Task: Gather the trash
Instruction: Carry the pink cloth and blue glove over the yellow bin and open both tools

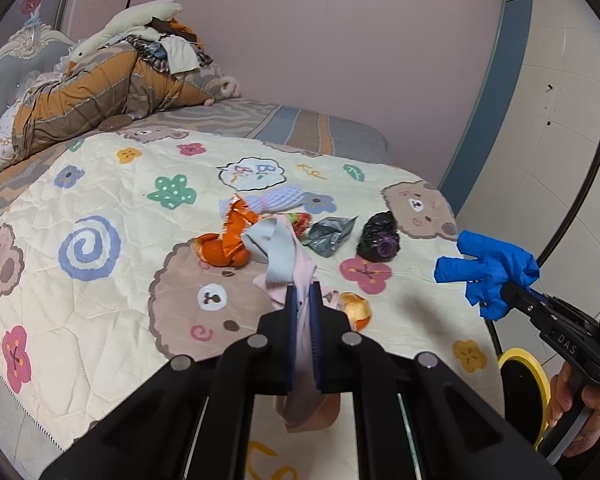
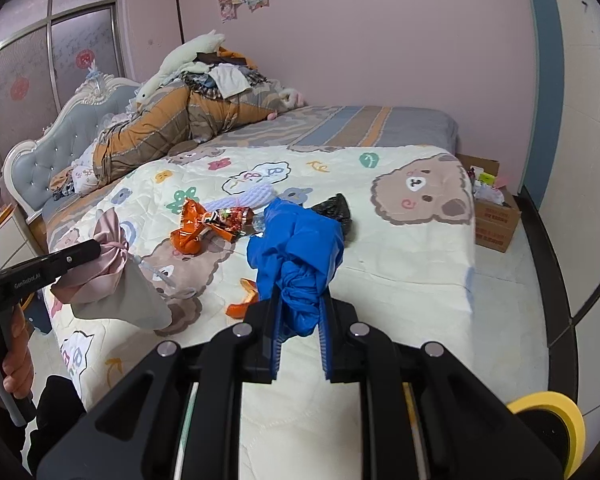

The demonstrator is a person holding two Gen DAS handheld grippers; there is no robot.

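Above the bed's (image 2: pixel 380 280) near edge, the left gripper (image 1: pixel 303 300) is pinching a pink-grey pouch (image 1: pixel 284 256) in its fingers, and the right gripper (image 2: pixel 302 312) is pinching a blue glove (image 2: pixel 300 248). Farther back on the bed, orange wrappers (image 2: pixel 192 228), peel (image 2: pixel 242 300), a white net (image 2: pixel 252 196) and black bags (image 1: pixel 380 236) are lying uncollected, so most of the job looks left.

The near part of the quilt (image 2: pixel 400 280) lies mostly bare, save a scrap of orange peel (image 2: pixel 242 300). Across the middle runs a row of litter: an orange wrapper (image 1: pixel 230 236), a white foam net (image 1: pixel 276 196), a grey bag (image 1: pixel 332 234) and a black bag (image 1: pixel 380 236). The far left is blocked by heaped bedding (image 2: pixel 168 128); to the right, a cardboard box (image 2: pixel 494 216) stands on the floor.
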